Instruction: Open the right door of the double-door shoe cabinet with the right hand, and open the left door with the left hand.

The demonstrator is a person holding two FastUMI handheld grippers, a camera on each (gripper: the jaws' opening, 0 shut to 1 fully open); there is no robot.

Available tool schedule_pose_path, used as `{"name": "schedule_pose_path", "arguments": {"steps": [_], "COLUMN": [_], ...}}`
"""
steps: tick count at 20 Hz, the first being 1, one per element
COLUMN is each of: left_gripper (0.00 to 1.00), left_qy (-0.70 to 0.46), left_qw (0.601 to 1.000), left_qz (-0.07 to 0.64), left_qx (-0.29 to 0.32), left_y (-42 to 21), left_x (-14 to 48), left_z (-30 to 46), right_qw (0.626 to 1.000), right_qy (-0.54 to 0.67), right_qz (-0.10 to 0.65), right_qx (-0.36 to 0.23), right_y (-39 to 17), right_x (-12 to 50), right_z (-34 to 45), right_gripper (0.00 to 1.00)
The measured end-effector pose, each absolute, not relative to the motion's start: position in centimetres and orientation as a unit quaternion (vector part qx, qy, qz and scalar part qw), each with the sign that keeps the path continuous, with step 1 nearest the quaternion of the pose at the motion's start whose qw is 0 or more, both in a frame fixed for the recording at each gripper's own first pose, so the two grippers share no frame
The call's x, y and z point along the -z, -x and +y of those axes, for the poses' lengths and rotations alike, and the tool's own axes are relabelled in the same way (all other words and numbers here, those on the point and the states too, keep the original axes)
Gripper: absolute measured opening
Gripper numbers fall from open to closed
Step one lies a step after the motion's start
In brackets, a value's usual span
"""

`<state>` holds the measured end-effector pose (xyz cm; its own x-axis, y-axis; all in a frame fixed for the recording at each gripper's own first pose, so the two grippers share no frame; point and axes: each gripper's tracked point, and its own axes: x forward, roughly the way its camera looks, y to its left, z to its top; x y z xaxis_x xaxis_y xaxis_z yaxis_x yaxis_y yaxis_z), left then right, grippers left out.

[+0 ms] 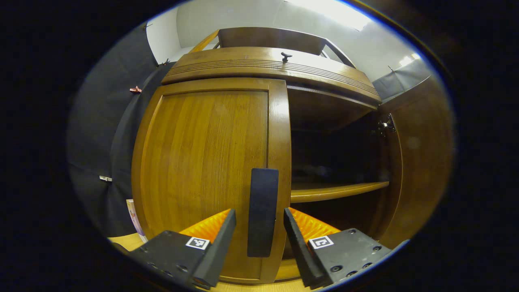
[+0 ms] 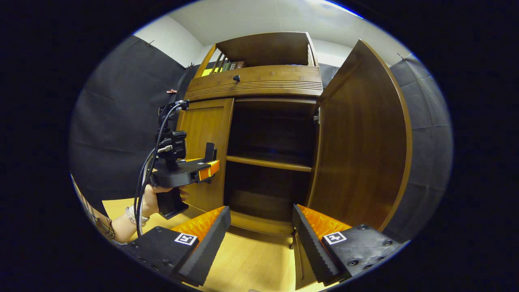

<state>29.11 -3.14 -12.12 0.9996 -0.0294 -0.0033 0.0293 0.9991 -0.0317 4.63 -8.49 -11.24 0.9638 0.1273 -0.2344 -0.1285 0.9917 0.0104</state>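
Shoe cabinet stands before us on the wooden floor with its right door swung wide, baring a dark interior and one shelf. Its left door is shut. Our left tongs are spread, a finger on either side of that door's dark vertical handle without pressing it. Our right tongs are spread too, held back from the cabinet, gripping nothing.
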Motion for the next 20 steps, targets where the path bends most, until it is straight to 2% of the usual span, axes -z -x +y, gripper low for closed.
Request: {"name": "schedule_pose_path", "arguments": {"steps": [3, 8, 15, 20], "left_gripper": [0.37, 0.30, 0.30, 0.31], "left_qy": [0.016, 0.023, 0.034, 0.045], "left_qw": [1.000, 0.999, 0.998, 0.996], "left_qz": [0.005, 0.019, 0.029, 0.031], "left_qx": [0.014, 0.029, 0.054, 0.073], "left_y": [-29.4, -28.8, -26.0, -23.4], "left_x": [12.4, 12.5, 12.0, 11.5], "left_z": [-3.1, -3.1, -2.8, -2.2], "right_qw": [0.990, 0.991, 0.994, 0.992], "right_qy": [0.001, -0.007, 0.012, -0.008], "right_qz": [0.124, 0.123, 0.103, 0.121], "right_qx": [-0.067, -0.055, -0.037, -0.034], "right_y": [-4.5, -4.1, -2.7, -1.4], "right_x": [11.6, 11.3, 9.5, 9.3], "right_z": [-8.4, -9.2, -9.6, -9.4], "right_gripper": [0.95, 0.95, 0.96, 0.98]}}
